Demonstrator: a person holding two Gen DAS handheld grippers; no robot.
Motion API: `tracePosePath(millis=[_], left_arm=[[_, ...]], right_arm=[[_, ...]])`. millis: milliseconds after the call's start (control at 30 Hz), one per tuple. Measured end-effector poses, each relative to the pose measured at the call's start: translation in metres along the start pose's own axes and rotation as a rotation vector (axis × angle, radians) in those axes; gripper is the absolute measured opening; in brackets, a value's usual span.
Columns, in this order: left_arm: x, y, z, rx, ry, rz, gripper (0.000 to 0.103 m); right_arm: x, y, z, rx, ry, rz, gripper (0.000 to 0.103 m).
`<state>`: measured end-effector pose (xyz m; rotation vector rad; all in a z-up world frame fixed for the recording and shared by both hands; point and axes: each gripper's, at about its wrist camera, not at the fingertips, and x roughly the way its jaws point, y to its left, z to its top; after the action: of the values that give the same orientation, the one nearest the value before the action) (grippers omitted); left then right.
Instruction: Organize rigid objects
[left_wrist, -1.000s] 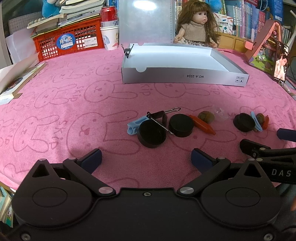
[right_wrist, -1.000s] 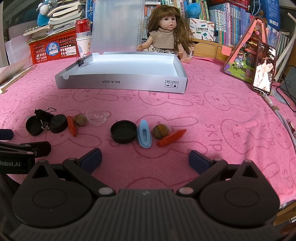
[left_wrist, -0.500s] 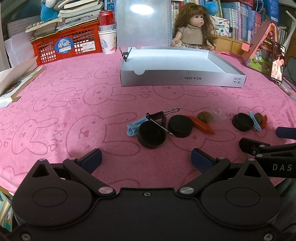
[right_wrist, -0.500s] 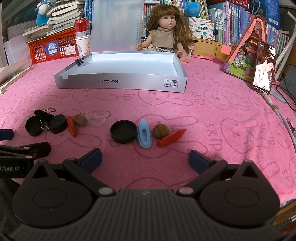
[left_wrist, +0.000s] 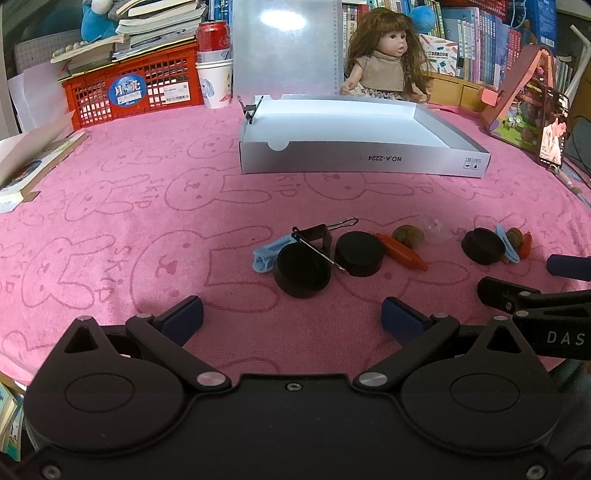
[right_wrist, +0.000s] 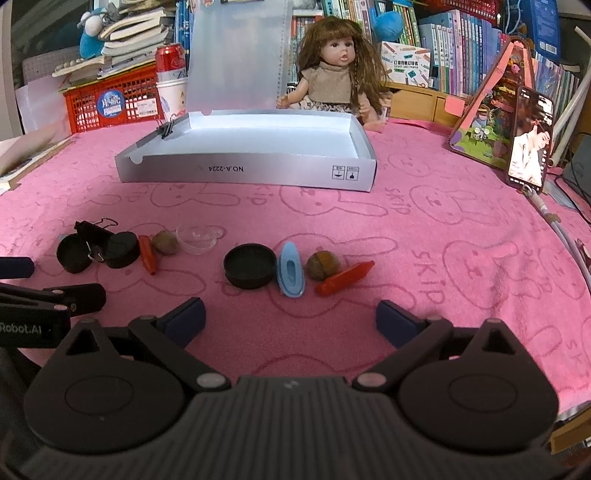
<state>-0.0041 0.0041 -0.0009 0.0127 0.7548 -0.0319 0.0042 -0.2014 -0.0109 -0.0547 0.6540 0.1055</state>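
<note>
Fingers of left gripper (left_wrist: 291, 317) and right gripper (right_wrist: 290, 317) spread wide, empty, facing box (right_wrist: 236, 173) printed "NO.A-2224".

cloth (right_wrist: 424, 258) bare toward tray (right_wrist: 243, 173) | caps (left_wrist: 301, 271), binder clip (left_wrist: 314, 236) probably touching, crowded

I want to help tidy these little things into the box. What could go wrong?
The binder clip lies across two black caps, so grabbing one may drag the others. The round nut could roll away when nudged. The clear plastic cup is hard to see and might crack if the gripper squeezes hard.
</note>
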Motion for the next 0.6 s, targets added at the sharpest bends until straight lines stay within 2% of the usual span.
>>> tracePosePath(millis=[100,267,300,400,600], left_arm=[[-0.002,0.003,0.003,0.001,-0.002,-0.012,0.095],[-0.009,0.009,0.006,-0.003,-0.021,-0.07,0.075],[-0.01,0.01,0.007,-0.001,-0.024,-0.074,0.073],[-0.014,0.012,0.008,0.002,-0.048,-0.071,0.059],[-0.023,0.02,0.011,0.003,-0.087,-0.097,0.044]], right_arm=[[-0.004,-0.001,0.0,0.003,-0.033,-0.01,0.096],[-0.011,-0.005,0.004,-0.008,-0.078,-0.003,0.09],[-0.011,-0.005,0.005,-0.015,-0.085,-0.01,0.086],[-0.012,-0.007,0.007,-0.022,-0.096,-0.013,0.073],[-0.014,-0.016,0.008,-0.08,-0.096,0.022,0.064]])
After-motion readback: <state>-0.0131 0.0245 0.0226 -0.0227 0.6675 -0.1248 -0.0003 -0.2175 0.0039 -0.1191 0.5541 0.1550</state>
